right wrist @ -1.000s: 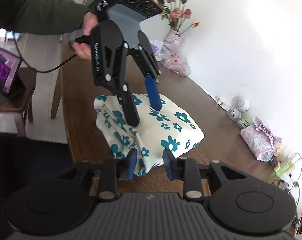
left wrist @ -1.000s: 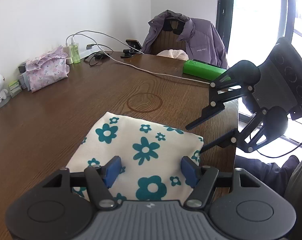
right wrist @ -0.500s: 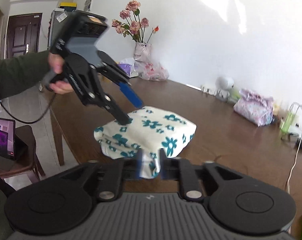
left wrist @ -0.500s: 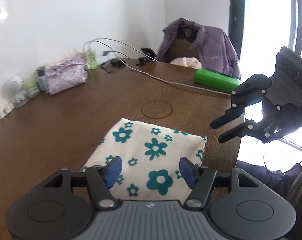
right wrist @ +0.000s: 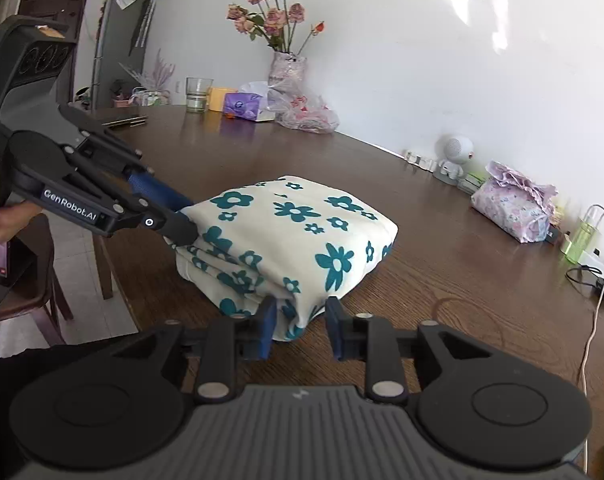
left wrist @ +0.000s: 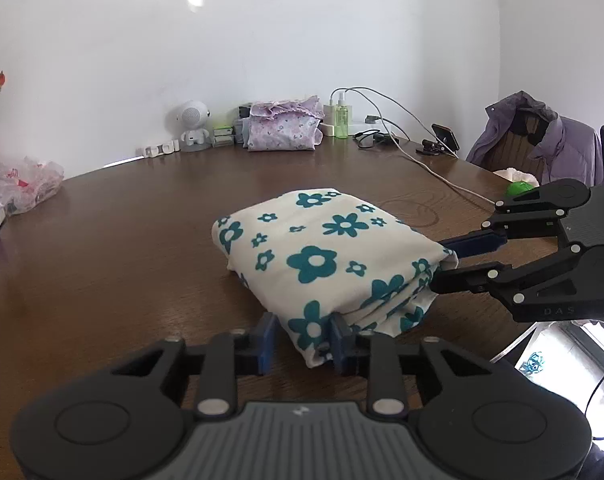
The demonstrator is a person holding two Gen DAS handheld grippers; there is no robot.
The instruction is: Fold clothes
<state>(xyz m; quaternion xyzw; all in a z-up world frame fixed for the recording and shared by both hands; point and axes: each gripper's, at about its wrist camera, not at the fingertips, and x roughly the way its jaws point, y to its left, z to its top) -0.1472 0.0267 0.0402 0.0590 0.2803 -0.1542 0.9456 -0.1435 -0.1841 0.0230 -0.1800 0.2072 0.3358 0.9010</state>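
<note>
A cream garment printed with teal flowers [left wrist: 322, 252] lies as a thick, many-layered bundle near the front edge of a brown wooden table [left wrist: 122, 240], with the left gripper [left wrist: 302, 338] and the right gripper [right wrist: 298, 322] each straddling a near corner, jaws parted around the cloth rather than clenched on it. Soft, light and limp, the stack would likely sag or slide apart unless taken by all its layers at the corners
</note>
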